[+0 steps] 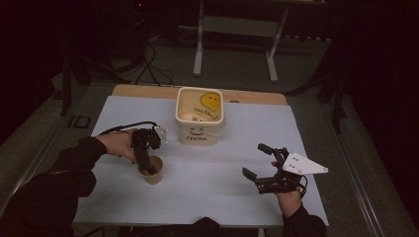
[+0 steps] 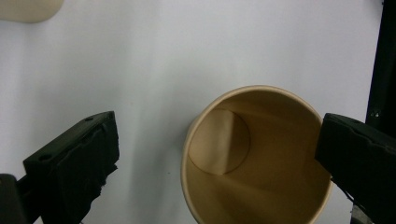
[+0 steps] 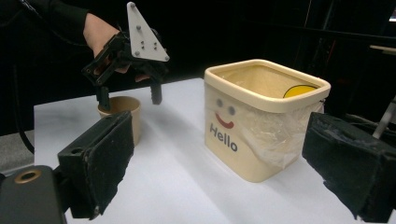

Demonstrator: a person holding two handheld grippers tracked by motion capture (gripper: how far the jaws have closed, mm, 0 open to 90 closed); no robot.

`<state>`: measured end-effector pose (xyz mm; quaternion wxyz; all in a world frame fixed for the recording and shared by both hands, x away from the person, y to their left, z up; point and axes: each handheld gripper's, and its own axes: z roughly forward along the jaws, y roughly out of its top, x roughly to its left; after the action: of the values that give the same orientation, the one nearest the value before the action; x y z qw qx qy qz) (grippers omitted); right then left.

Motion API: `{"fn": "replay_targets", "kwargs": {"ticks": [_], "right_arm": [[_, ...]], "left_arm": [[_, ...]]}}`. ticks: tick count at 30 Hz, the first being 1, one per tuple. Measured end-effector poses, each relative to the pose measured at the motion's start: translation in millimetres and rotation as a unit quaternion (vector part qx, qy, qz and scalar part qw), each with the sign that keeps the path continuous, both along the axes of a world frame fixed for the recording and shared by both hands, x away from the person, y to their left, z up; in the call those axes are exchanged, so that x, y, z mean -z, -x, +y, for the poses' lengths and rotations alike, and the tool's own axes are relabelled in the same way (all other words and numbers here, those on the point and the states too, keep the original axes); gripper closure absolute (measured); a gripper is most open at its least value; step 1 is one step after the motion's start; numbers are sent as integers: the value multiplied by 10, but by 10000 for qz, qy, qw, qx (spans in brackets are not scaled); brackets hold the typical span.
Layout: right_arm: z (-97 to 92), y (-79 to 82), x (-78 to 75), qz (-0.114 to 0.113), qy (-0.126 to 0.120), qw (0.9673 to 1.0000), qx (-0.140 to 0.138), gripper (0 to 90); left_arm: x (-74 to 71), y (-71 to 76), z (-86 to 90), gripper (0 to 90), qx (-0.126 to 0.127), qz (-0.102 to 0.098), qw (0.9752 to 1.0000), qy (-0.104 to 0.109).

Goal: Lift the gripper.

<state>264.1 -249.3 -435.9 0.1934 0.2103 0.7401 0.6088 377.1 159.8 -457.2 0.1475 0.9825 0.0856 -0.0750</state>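
A tan paper cup (image 1: 154, 174) stands upright and empty on the white table, left of centre. My left gripper (image 1: 144, 163) points down over it, open, with its jaws on either side of the cup. In the left gripper view the cup (image 2: 254, 158) lies close against the right jaw, and a wide gap separates it from the left jaw. In the right gripper view that left gripper (image 3: 130, 100) straddles the cup (image 3: 122, 105). My right gripper (image 1: 255, 160) is open and holds nothing, low over the table at the right, facing the bin.
A cream bin (image 1: 200, 118) marked "Hello", lined with clear plastic and showing a yellow smiley inside, stands at the back centre; in the right gripper view this bin (image 3: 261, 126) is straight ahead. The white table sheet (image 1: 207, 197) ends at a wooden back edge. A desk frame (image 1: 234, 44) stands behind.
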Motion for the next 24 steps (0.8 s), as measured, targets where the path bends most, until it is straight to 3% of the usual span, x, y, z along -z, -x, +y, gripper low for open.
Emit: {"fn": "replay_targets", "kwargs": {"ticks": [9, 16, 24], "right_arm": [[4, 9, 0, 7, 18, 10000, -38, 89], [6, 11, -3, 26, 24, 10000, -57, 90], [12, 3, 3, 73, 42, 9999, -102, 90]], "left_arm": [[-18, -7, -26, 6, 16, -35, 10000, -57], [-117, 6, -13, 7, -6, -15, 9999, -125], [-351, 33, 2, 6, 0, -90, 9998, -167]]}}
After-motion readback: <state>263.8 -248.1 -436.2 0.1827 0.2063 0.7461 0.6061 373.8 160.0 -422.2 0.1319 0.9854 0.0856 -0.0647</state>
